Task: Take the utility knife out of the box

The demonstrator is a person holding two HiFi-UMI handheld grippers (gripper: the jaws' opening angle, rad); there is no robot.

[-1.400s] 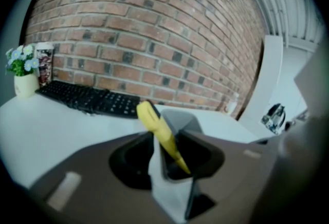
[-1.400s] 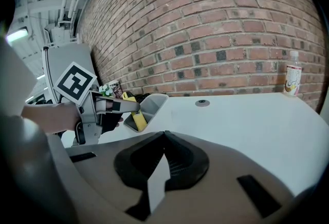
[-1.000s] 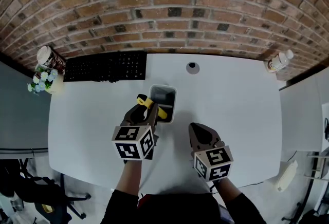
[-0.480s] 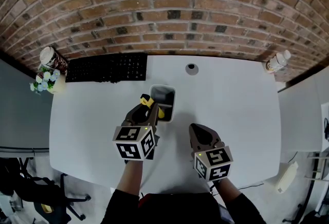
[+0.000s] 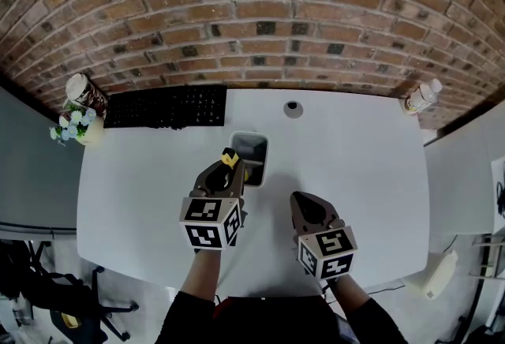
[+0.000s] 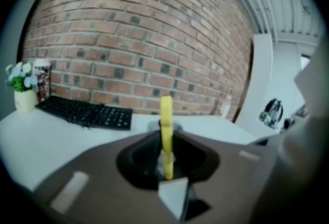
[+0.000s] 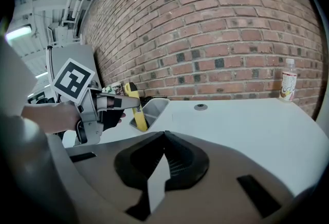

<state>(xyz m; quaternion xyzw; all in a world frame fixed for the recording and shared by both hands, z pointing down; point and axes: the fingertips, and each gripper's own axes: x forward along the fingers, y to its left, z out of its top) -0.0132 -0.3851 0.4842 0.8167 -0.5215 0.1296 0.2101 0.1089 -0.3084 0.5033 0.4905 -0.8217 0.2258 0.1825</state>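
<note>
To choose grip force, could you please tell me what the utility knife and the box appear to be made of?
The utility knife: smooth, evenly yellow body, probably moulded plastic. The box: grey, matte, rounded rim, likely plastic, though metal is possible.

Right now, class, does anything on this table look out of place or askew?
The utility knife sticks up at a slant from the box, not lying inside; the left gripper, whose fingers have just been closing, holds it.
</note>
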